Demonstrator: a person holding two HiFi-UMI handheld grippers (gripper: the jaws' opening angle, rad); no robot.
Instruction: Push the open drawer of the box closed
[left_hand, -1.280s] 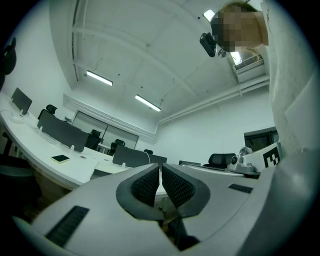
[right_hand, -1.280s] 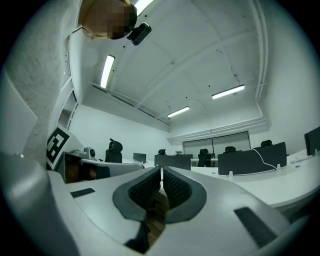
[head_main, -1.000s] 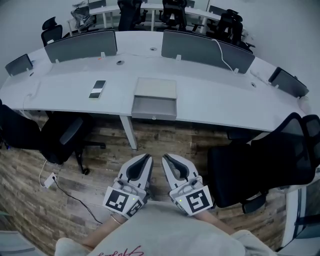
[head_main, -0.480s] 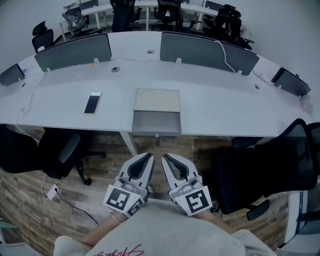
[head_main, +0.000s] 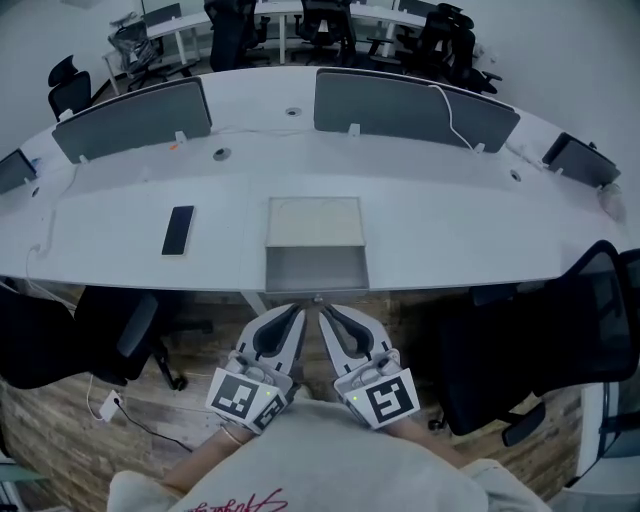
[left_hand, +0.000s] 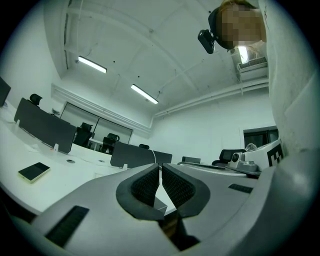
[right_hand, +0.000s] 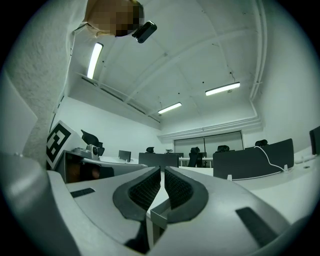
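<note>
Hovering side by side before open drawer (head_main: 315, 268) of box (head_main: 314, 221): left gripper (head_main: 297, 312), right gripper (head_main: 323, 312), both closed, empty.

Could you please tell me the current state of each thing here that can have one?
drawer: open, pulled out of the box toward the person.
left tool: shut, nothing between its jaws.
right tool: shut, nothing between its jaws.
phone: lying flat.

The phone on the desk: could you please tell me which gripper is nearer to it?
Left. The left gripper is in front of the desk, right of the phone; the right gripper is farther right.
</note>
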